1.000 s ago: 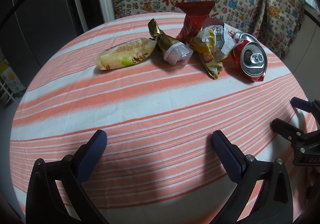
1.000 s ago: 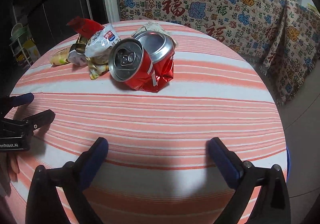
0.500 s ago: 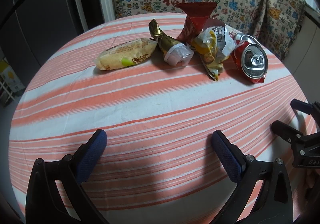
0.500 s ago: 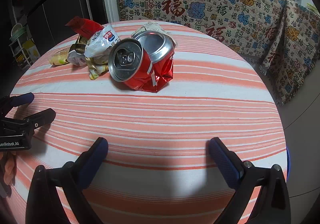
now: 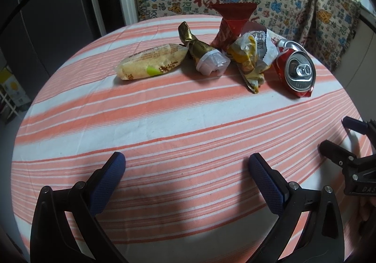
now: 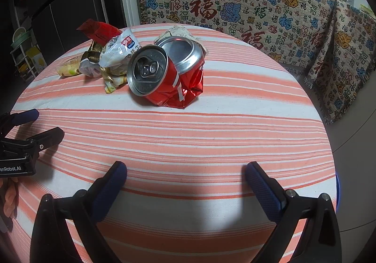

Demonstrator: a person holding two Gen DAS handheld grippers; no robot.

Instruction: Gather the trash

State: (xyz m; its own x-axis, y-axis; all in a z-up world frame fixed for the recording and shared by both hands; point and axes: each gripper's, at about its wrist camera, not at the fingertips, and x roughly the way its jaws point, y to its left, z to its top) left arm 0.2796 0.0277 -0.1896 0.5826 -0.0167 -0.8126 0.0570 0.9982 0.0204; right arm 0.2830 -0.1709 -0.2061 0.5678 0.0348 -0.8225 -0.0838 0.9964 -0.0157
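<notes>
- Left tongs [image 5: 186, 165] hang over the near part of the table [image 5: 164, 122], their blue-padded fingers spread wide with nothing between them.
- Right tongs [image 6: 185, 175] are likewise wide apart and empty, over the near edge of the striped cloth.
- A crushed red can [image 6: 166, 77] lies on its side at the far middle of the table, its top turned toward the right tongs.
- Just left of the can sits a crumpled white-and-yellow wrapper [image 5: 252, 56], touching it; a red packet [image 5: 231, 21] stands behind that.
- Further left lie a gold-foil wrapper [image 5: 202, 50] and a pale yellow snack bag [image 5: 150, 61], end to end.
- A patterned blanket [image 6: 258, 9] covers the sofa beyond the table.
</notes>
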